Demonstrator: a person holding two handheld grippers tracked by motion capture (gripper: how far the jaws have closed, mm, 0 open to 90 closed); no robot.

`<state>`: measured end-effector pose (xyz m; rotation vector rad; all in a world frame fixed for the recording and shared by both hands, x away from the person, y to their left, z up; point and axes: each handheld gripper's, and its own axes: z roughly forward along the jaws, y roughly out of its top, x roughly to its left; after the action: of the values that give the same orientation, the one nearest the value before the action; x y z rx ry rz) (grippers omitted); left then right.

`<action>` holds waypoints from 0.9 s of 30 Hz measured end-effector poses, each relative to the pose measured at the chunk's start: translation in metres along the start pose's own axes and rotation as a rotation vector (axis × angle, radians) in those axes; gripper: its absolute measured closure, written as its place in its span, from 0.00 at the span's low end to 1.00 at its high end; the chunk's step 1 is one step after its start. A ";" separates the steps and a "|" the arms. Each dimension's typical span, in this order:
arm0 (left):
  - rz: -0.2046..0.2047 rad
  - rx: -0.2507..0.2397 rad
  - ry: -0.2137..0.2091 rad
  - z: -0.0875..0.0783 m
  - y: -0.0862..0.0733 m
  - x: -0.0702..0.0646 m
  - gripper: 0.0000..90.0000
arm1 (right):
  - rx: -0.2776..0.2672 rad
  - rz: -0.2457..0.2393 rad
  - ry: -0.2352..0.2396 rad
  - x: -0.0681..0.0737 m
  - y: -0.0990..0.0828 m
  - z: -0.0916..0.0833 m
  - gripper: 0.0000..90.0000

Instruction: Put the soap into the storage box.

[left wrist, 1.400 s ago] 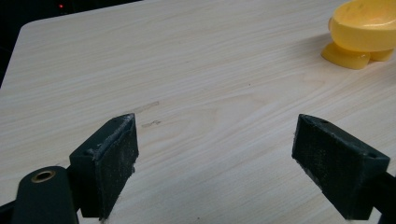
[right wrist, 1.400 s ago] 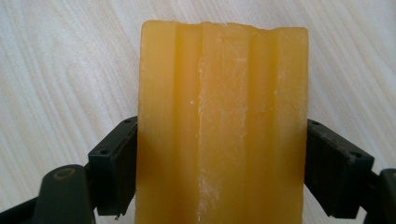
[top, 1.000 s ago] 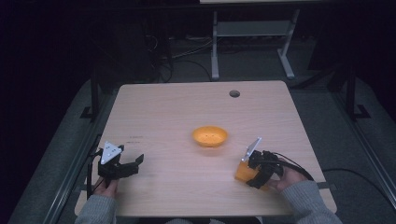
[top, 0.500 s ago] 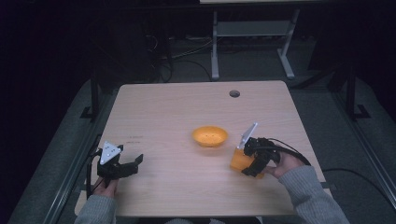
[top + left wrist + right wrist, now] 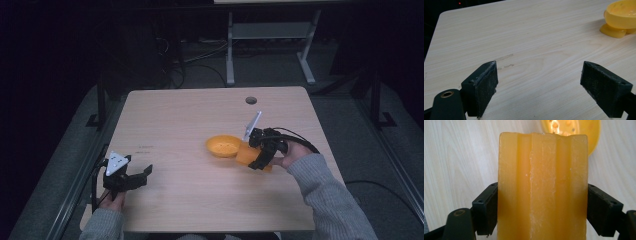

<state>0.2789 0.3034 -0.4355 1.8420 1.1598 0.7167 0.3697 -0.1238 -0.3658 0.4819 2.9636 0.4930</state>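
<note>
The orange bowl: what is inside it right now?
In the right gripper view, a few small pale pieces lie in the orange bowl. The ridged orange block, clamped in the right hand-held gripper, covers the bowl's near part, so the rest stays hidden.

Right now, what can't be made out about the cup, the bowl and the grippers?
- Cup mouth and contents: right gripper view, it faces away; high view, right gripper covers it.
- Bowl contents: high view, too small; right gripper view, cup hides most.
- Bowl's right side: left gripper view, cut off by edge.
- Left gripper body: left gripper view, cut off below.
</note>
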 end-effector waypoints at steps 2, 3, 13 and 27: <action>-0.004 -0.001 -0.001 0.000 0.000 0.000 0.15 | -0.007 -0.021 0.003 -0.006 0.010 -0.003 0.24; -0.003 0.000 -0.001 0.000 0.000 0.000 0.15 | -0.007 -0.021 0.003 -0.006 0.010 -0.003 0.24; 0.004 0.006 0.000 0.000 0.000 0.000 0.15 | 0.006 -0.080 0.024 -0.021 0.040 -0.001 0.24; -0.002 -0.001 -0.004 0.002 -0.001 0.000 0.15 | 0.004 -0.142 0.030 -0.036 0.074 0.011 0.24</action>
<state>0.2794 0.3028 -0.4375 1.8401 1.1585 0.7119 0.4268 -0.0662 -0.3500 0.2646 2.9996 0.4828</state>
